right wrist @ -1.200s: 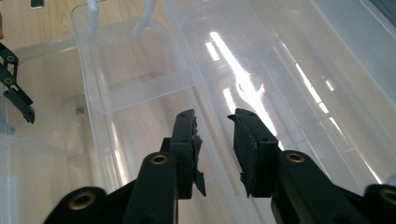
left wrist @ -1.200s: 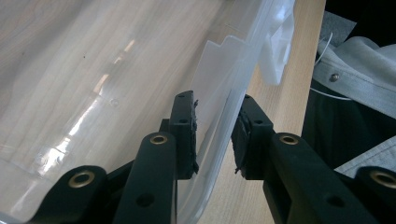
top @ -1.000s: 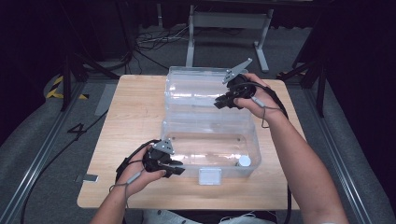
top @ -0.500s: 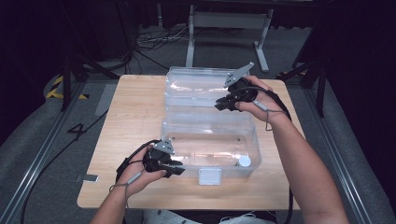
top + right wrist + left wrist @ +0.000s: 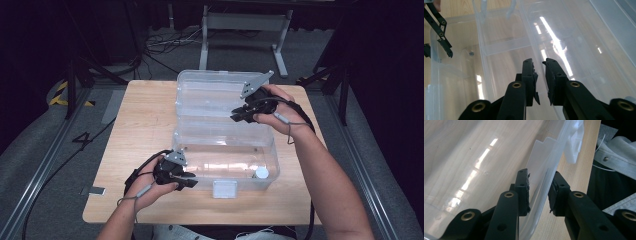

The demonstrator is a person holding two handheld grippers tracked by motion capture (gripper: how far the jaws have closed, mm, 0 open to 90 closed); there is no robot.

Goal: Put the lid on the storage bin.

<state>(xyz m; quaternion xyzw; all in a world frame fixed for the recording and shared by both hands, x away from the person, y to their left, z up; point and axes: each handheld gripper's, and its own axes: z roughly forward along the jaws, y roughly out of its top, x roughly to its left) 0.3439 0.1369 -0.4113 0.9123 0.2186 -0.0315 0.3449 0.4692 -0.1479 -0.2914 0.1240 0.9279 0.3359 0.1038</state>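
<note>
A light wooden table stands on a grey floor, with a person seated at its near edge, both forearms reaching in. On the table sits a large clear plastic storage box, open, its hinged clear lid folded back flat on the far side. A white latch hangs on the middle of the box's near wall, and a small white round object lies inside the box at its near right corner.

The left gripper, held in the left hand, is at the box's near left corner. In the left gripper view its two black jaws straddle the thin clear front wall, one inside the box and one outside. They are partly open, with a gap showing on each side of the wall, so they do not press on it.

The right gripper, held in the right hand, hovers over the far right of the box, near the hinge. In the right gripper view its jaws stand a narrow gap apart with nothing between them, pointing down at the clear plastic.
</note>
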